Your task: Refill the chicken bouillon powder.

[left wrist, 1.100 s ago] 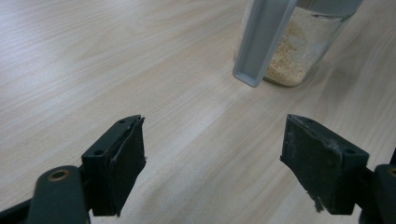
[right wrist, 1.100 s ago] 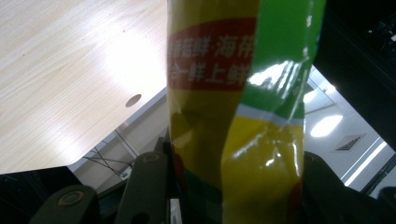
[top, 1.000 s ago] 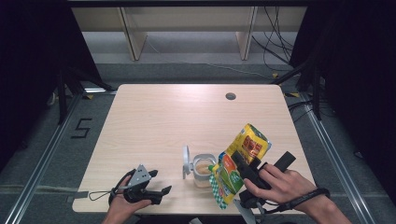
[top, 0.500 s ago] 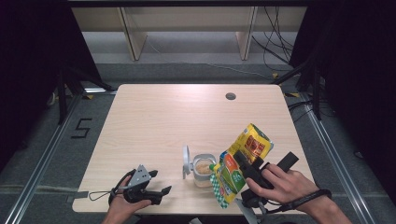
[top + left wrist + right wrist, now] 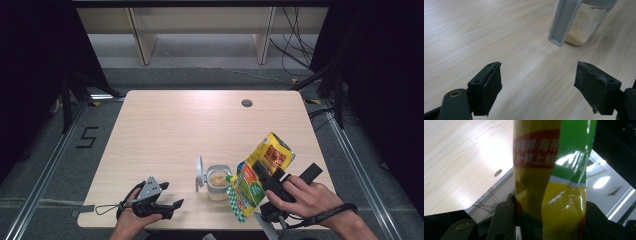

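Observation:
A small clear jar (image 5: 218, 182) of pale granules stands near the table's front edge, its grey flip lid (image 5: 200, 173) swung open to the left. Just right of the jar my right gripper (image 5: 262, 172) is shut on a yellow, green and red pouch (image 5: 266, 159), held tilted with its lower corner beside the jar's mouth. The right gripper view has the pouch (image 5: 551, 182) squeezed between the jaws of the right gripper (image 5: 549, 220). My left gripper (image 5: 172, 205) rests open on the table left of the jar. Beyond the left gripper (image 5: 539, 82) the jar (image 5: 581, 27) and its hanging lid (image 5: 564, 22) stand close ahead.
The wooden table (image 5: 190, 130) has a round cable hole (image 5: 246, 103) at the far right. Behind it stand shelf legs (image 5: 142, 45) and loose cables (image 5: 295, 45) on the floor. A "5" mark (image 5: 86, 137) lies on the floor to the left.

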Action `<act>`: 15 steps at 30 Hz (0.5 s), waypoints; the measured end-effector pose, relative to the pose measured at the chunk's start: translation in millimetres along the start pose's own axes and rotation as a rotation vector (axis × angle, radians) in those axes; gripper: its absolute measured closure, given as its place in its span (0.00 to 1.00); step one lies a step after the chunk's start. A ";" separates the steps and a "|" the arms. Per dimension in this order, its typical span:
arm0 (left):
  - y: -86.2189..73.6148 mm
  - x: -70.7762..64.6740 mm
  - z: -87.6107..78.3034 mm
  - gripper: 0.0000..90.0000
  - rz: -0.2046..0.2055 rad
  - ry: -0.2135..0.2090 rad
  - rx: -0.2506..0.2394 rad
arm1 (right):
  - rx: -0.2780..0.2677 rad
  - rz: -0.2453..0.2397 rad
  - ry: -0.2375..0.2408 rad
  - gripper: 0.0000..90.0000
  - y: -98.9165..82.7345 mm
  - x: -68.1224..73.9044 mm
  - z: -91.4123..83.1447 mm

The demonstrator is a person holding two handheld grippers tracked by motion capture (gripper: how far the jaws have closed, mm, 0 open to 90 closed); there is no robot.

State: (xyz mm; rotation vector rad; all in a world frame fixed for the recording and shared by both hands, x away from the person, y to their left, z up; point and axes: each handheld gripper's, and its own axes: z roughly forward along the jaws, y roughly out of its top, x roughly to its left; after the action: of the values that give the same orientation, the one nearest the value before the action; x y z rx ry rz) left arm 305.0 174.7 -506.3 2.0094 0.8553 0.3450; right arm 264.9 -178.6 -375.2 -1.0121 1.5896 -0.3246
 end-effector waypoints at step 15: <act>0.1 -0.2 0.1 0.23 -0.006 0.000 -0.002 | -0.006 0.012 0.002 0.73 1.0 0.9 -0.8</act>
State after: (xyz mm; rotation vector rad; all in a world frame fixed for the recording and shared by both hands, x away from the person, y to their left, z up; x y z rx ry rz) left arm 305.0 174.5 -506.3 2.0045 0.8605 0.3430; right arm 263.8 -178.9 -376.2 -1.0065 1.5985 -0.3123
